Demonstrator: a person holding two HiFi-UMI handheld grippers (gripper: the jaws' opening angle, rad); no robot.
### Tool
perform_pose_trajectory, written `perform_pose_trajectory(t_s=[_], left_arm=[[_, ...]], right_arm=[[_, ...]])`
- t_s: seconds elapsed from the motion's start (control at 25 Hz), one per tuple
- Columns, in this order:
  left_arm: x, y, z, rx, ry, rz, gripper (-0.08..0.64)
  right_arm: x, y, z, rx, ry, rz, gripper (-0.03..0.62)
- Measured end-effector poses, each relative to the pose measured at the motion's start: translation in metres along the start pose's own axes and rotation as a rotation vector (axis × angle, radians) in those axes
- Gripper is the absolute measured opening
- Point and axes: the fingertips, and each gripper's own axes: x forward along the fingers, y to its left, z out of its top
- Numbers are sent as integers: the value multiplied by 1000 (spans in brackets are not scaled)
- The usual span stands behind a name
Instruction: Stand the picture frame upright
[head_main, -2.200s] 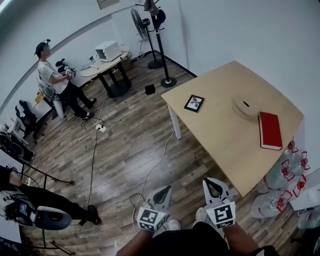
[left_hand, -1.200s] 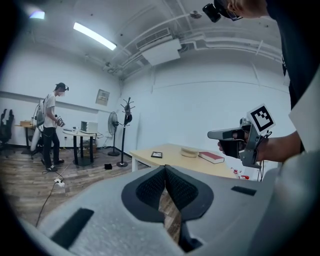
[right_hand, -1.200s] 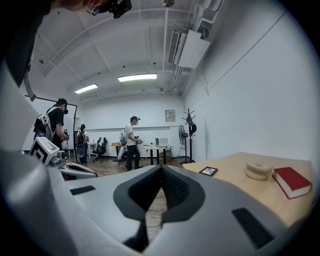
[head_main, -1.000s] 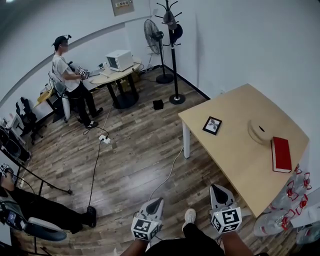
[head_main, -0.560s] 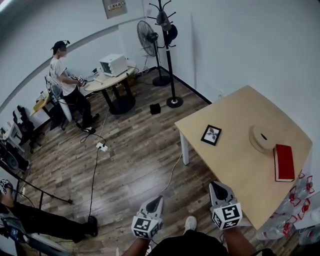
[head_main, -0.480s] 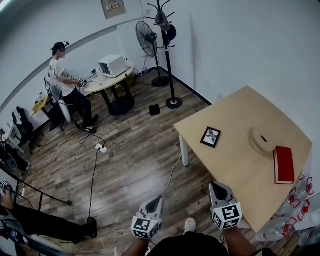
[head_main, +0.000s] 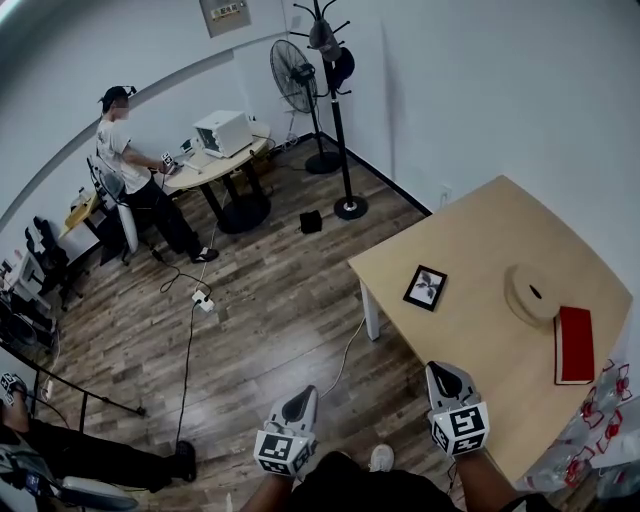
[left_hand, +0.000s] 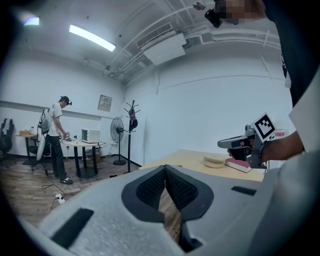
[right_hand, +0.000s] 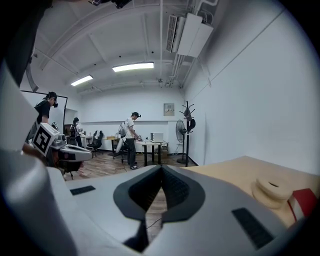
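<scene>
Holding both tools before you, you have the left tool (head_main: 302, 400) and the right tool (head_main: 443, 378) each closed tight, tips meeting, gripping nothing. The picture frame (head_main: 425, 288) lies flat on the worktop (head_main: 470, 335) near its corner, well apart from both tools; a round disc (head_main: 535, 292) and a red book (head_main: 573, 345) lie farther along.

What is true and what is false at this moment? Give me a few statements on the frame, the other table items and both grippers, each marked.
1. The picture frame lies flat on the table. True.
2. The right gripper is shut on the frame. False: its jaws are together with nothing between them, apart from the frame.
3. The red book lies beside the round beige disc. True.
4. The left gripper has its jaws wide apart. False: they are together and empty.
</scene>
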Motion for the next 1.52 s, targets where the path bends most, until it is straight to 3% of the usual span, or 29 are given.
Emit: perform_pose_trajectory(t_s=[0.16, 0.36, 0.8, 1.0, 1.2, 1.52], left_arm=[[23, 21, 2, -15, 10, -7, 0], [63, 33, 10, -23, 13, -79, 0], [145, 109, 37, 97, 20, -224, 0], [169, 127, 47, 117, 18, -267, 0], [199, 124, 41, 110, 49, -314, 0], [275, 68, 51, 104, 68, -437, 0]], right_arm=[[23, -6, 3, 10, 5, -26, 9], [59, -3, 11, 4, 17, -38, 9], [137, -12, 24, 46, 42, -172, 9], [144, -17, 7, 76, 91, -231, 9], [155, -35, 4, 82, 97, -262, 9], [185, -91, 8, 74, 96, -256, 9]])
